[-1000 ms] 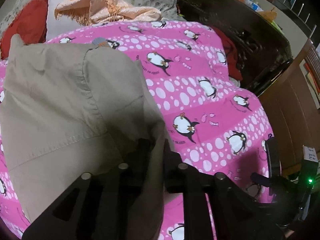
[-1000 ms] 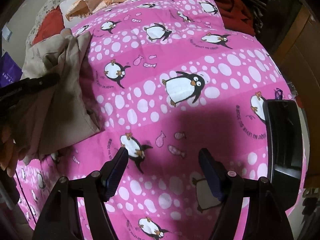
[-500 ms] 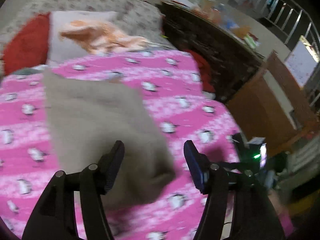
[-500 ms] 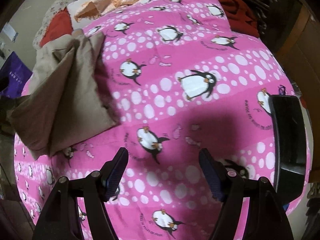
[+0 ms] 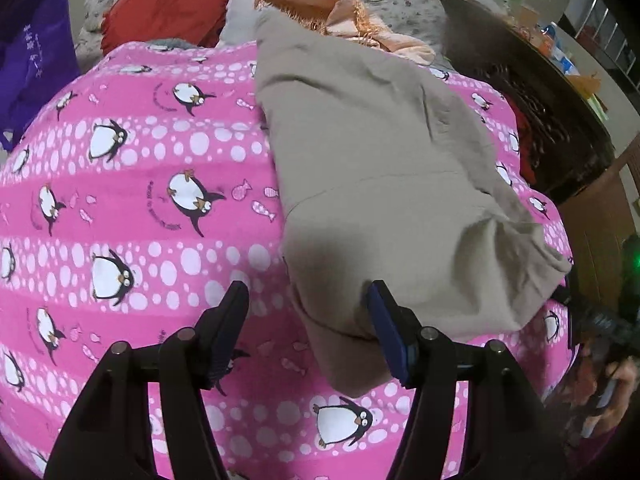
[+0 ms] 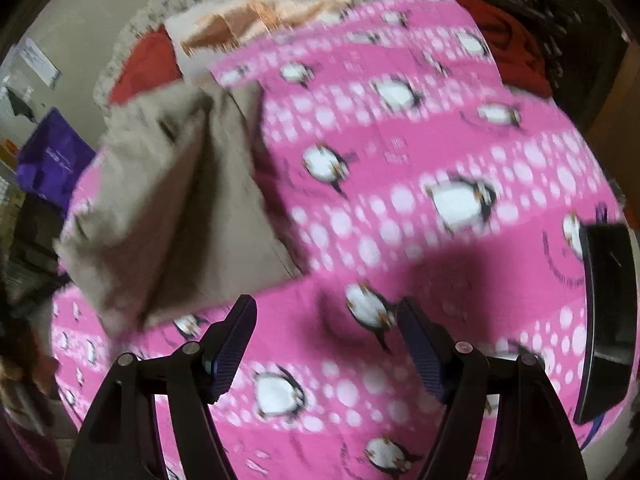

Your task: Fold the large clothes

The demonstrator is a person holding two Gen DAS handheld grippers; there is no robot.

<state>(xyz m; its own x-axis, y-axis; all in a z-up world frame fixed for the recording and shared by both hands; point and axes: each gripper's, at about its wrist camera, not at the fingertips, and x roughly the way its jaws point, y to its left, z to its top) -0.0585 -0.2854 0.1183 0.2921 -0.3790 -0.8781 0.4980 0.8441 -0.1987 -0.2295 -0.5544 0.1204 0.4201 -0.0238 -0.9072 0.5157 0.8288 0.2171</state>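
A beige garment (image 5: 380,160) lies folded in a long strip on the pink penguin blanket (image 5: 140,200), running from the pillows down to the near edge. My left gripper (image 5: 307,292) hangs open just above the garment's near left corner, and its pads touch no cloth. In the right wrist view the same garment (image 6: 168,208) lies at the left, blurred. My right gripper (image 6: 326,306) is open over the bare blanket (image 6: 400,140), to the right of the garment, with nothing between its fingers.
A red pillow (image 5: 168,4), a white pillow and a peach fringed cloth (image 5: 344,12) lie at the bed's head. A purple bag (image 5: 32,52) hangs left. Dark wooden furniture (image 5: 540,92) lines the right side. A black object (image 6: 608,312) lies at the blanket's right edge.
My left gripper let go of the beige garment, opened and swung to the left; the garment now lies flat on the blanket. My right gripper shifted slightly and stayed open.
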